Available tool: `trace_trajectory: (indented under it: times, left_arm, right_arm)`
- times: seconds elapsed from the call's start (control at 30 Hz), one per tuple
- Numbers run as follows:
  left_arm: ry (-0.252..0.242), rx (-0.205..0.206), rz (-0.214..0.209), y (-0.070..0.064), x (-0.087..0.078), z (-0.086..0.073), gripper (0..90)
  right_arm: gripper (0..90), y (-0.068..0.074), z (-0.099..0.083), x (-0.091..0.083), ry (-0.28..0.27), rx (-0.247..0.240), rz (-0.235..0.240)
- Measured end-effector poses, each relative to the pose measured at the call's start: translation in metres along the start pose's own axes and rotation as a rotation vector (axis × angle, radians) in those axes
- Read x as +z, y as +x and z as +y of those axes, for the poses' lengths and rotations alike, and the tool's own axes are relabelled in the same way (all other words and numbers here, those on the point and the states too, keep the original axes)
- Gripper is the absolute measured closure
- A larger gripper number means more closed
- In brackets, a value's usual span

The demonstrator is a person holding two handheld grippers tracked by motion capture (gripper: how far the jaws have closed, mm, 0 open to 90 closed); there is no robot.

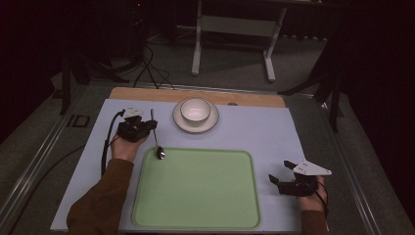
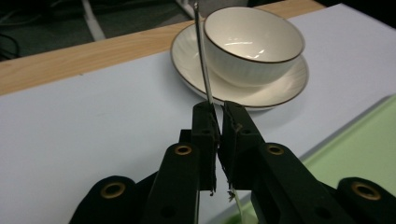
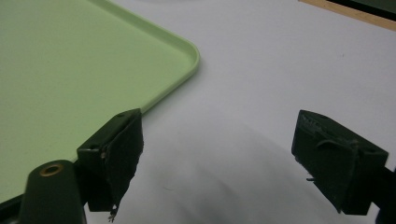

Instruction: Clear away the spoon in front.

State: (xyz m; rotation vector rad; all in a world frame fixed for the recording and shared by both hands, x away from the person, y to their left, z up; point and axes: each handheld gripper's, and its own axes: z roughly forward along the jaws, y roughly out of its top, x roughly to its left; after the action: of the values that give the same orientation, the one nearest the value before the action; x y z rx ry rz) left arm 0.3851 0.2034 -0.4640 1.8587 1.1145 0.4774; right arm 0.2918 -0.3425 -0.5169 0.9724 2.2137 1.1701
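My left gripper is shut on a metal spoon part-way along its thin handle. The spoon's bowl hangs over the far left corner of the green tray. In the left gripper view the handle rises from between the closed jaws of the gripper in front of a white bowl on its saucer. The bowl and saucer stand at the back centre of the pale mat. My right gripper rests open on the mat right of the tray, its jaws wide apart and holding nothing.
The pale mat covers most of the wooden tabletop, whose far strip is bare. A tray corner lies just left of the right gripper. Cables and a white table frame stand on the floor beyond.
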Motion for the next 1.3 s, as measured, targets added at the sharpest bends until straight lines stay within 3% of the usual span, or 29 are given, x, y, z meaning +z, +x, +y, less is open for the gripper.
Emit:
trace_trajectory:
  times: [0.3,0.7,0.9,1.3]
  left_arm:
    - [-0.006,0.0,-0.113,-0.018,-0.013,-0.002,88.1]
    - [-0.002,-0.065,-0.241,-0.031,-0.028,-0.033,87.5]
    - [0.019,-0.07,-0.244,-0.032,-0.029,-0.05,84.3]
    - [0.027,-0.09,-0.236,-0.033,-0.038,-0.065,82.6]
  right_arm:
    - [16.4,0.0,0.0,0.0,-0.001,-0.001,0.0]
    - [16.4,0.001,0.0,0.001,0.005,-0.002,0.001]
    - [16.4,0.001,0.0,0.001,0.005,-0.003,0.0]
    - [16.4,0.001,0.0,0.0,0.004,-0.003,-0.001]
